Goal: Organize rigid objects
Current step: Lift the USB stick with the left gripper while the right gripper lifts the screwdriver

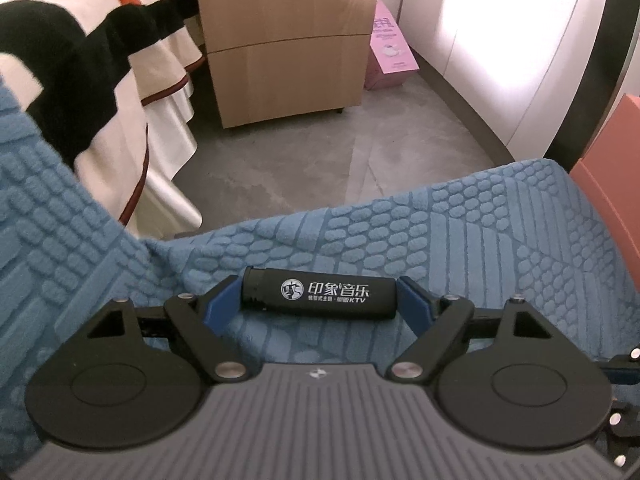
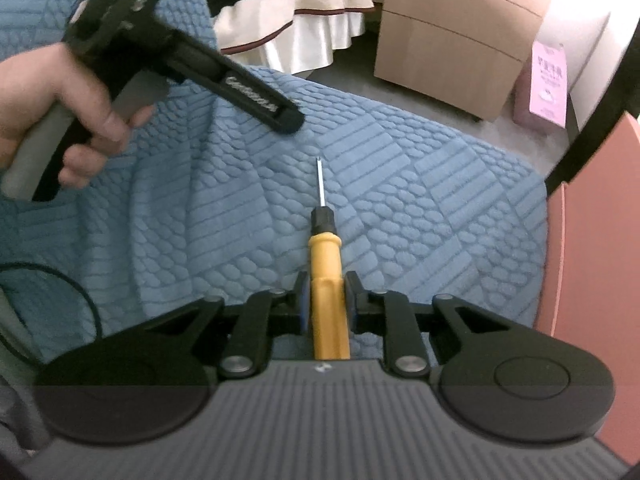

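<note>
Left wrist: left gripper (image 1: 320, 296) clamped end-to-end on the lighter (image 1: 320, 294), crosswise over the blue cover (image 1: 440, 232).
Right wrist: right gripper (image 2: 325, 300) shut tight on the screwdriver (image 2: 326, 276) handle; shaft points to 12 o'clock, tip over the cover. A hand (image 2: 60, 112) with the left gripper's handle sits at 10 o'clock.

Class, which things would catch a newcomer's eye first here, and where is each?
A yellow screwdriver, gripped by its handle in the right gripper, points away over the blue blanket. A black lighter with white lettering lies crosswise between the left gripper's fingers.
</note>
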`<action>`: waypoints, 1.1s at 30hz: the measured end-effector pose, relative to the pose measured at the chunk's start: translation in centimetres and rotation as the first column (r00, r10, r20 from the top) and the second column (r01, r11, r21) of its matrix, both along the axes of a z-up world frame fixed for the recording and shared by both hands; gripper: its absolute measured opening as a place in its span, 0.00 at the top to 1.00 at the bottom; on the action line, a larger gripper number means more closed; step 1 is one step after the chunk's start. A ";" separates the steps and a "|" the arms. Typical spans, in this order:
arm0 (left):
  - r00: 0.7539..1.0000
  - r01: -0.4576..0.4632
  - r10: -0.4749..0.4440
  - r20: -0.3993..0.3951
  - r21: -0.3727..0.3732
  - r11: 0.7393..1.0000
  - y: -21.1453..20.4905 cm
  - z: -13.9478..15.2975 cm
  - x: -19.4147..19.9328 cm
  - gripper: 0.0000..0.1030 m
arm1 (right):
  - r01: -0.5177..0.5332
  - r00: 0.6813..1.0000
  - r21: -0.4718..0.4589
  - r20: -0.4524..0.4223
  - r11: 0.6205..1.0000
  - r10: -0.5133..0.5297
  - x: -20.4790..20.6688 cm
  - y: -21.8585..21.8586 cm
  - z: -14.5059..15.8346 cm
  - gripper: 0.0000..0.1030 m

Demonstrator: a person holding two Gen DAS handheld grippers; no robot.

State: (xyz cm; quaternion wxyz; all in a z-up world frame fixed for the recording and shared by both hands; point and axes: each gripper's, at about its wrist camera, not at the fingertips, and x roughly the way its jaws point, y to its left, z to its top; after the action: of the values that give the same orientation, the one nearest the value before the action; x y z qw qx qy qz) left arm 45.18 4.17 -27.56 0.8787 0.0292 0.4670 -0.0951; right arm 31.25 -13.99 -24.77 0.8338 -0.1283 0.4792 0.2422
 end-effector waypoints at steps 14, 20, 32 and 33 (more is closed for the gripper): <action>0.997 -0.075 0.076 0.009 -0.033 0.997 -1.4 3.7 -4.9 0.17 | 0.122 0.992 0.086 -0.043 0.989 -0.119 0.5 -2.2 0.8 0.80; 0.992 -0.124 0.125 0.006 -0.047 0.991 -2.5 4.6 -7.4 0.17 | 0.154 0.988 0.091 -0.031 0.984 -0.152 -0.7 -3.0 1.1 0.80; 0.987 -0.162 0.163 0.003 -0.094 0.982 -3.1 5.7 -13.7 0.17 | 0.197 0.980 0.115 -0.038 0.974 -0.194 -4.6 -4.1 1.6 0.80; 0.985 -0.170 0.171 0.002 -0.100 0.980 -3.2 5.7 -14.2 0.17 | 0.198 0.980 0.115 -0.039 0.973 -0.195 -5.0 -4.1 1.6 0.80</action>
State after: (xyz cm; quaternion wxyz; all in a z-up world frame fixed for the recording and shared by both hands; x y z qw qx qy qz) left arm 30.95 1.01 -21.84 0.8863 -0.0543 0.4579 -0.0426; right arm 26.27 -18.10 -23.16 0.8531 -0.0274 0.4858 0.1882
